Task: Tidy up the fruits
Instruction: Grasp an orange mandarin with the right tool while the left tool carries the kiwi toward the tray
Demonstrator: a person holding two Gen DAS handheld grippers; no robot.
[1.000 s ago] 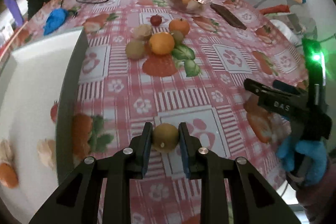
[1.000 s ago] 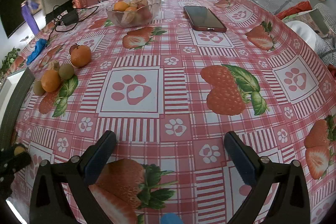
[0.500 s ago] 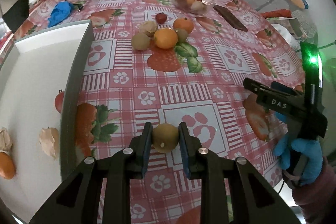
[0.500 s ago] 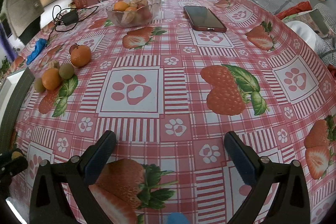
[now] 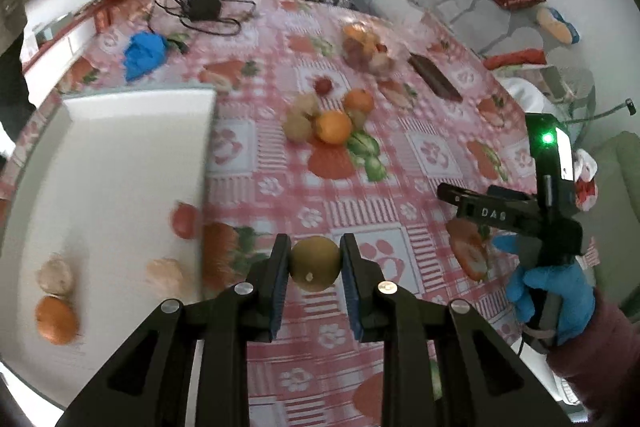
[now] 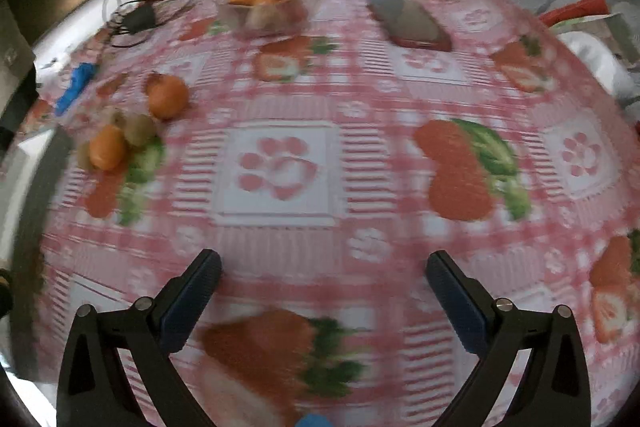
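My left gripper (image 5: 315,267) is shut on a brown-green kiwi (image 5: 315,263) and holds it above the tablecloth, just right of the white tray (image 5: 120,155). The tray holds an orange (image 5: 56,319) and several pale fruits. A cluster of loose fruit lies mid-table around an orange (image 5: 333,127); it also shows in the right wrist view (image 6: 107,147). My right gripper (image 6: 322,271) is open and empty above the cloth; in the left wrist view it is at the right (image 5: 500,215).
A glass bowl of fruit (image 6: 268,7) and a phone (image 6: 408,23) lie at the far side. A blue cloth (image 5: 144,53) and a charger with cable (image 5: 204,9) are at the back left. Sofa and cushions stand beyond the table's right edge.
My left gripper has risen and shifted left toward the tray with the kiwi in it. My right gripper has moved; its view is now blurred.
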